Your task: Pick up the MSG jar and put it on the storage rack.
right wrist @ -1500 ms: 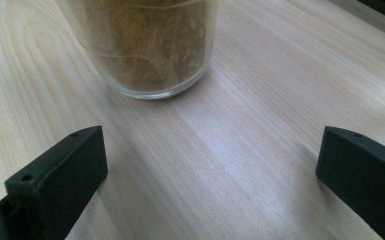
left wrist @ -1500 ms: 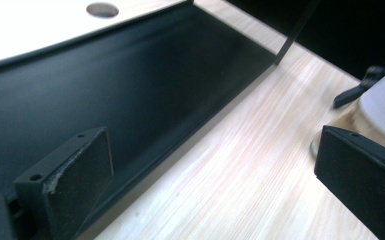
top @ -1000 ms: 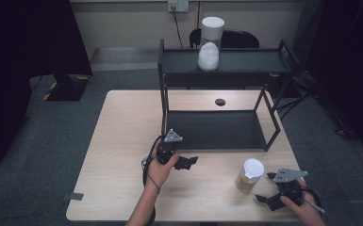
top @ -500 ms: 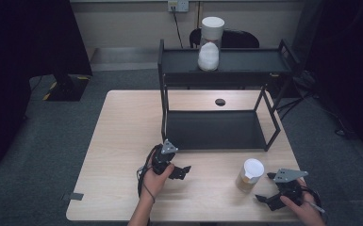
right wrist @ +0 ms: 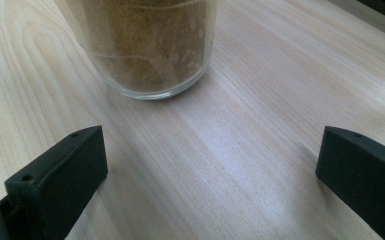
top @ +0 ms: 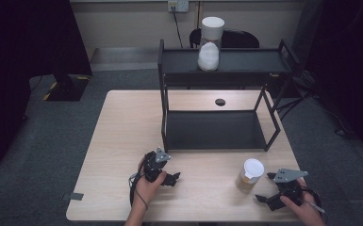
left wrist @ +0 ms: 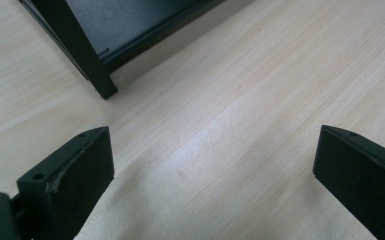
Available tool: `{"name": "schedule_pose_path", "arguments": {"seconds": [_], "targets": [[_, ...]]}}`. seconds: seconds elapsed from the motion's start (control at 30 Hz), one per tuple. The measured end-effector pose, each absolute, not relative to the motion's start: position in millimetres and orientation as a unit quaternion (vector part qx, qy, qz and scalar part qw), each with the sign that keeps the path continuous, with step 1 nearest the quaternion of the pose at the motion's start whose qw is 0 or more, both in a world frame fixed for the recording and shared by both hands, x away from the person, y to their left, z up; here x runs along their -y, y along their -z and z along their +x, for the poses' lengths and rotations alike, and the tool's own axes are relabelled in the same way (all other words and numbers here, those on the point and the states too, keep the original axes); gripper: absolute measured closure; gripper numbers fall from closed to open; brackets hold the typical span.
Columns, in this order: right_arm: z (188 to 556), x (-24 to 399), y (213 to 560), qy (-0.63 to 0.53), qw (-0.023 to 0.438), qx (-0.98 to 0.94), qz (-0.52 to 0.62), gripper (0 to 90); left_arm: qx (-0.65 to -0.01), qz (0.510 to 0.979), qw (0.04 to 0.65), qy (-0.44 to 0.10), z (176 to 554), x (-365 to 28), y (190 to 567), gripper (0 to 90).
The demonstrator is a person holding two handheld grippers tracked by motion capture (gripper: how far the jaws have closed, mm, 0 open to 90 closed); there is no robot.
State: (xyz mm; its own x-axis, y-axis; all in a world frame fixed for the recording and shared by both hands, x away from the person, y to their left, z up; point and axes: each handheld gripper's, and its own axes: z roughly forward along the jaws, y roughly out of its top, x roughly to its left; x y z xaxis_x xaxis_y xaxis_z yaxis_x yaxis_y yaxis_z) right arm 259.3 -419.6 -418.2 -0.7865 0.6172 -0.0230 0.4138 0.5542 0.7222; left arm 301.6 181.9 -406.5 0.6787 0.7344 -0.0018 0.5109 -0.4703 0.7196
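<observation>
**Closing in on the spice jar with the right gripper**

The clear glass jar with a white lid and brown powder inside (top: 250,175) stands upright on the pale wooden tabletop (top: 122,132), near its front right corner and well in front of the black two-tier metal shelf rack (top: 217,129). The right gripper (top: 269,197) rests low on the tabletop just beside the jar, its fingers spread wide and empty. In the right gripper view the jar's glass base (right wrist: 145,55) sits ahead and off to the left of the gap between the fingers — not centred.

The step in hand looks like a grasp of this jar, probably to carry it to the rack, where a taller clear jar of white powder (top: 210,44) already stands on the top tier. To do it well, I would swing the right gripper until the jar lies squarely midway between the fingers, then advance so they bracket the glass body below the lid, not the lid itself. Close slowly; glass is slippery and a lopsided pinch could tip or skid it toward the edge.

The left gripper (top: 169,178) lies further left on the tabletop, fingers spread and holding nothing — best kept clear of the path to the rack
</observation>
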Motion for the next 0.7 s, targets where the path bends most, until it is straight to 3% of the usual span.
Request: {"name": "schedule_pose_path", "arguments": {"seconds": [0.2,0.7], "targets": [[259.3,419.6,418.2,-0.368,0.138,-0.871,0.296,0.0,-0.369,0.85,0.342,-0.157,301.6,-179.7,412.5,2.5],[259.2,419.6,418.2,-0.368,0.138,-0.871,0.296,0.0,-0.365,0.842,0.364,-0.158,299.7,-187.7,421.9,0.0]]}}
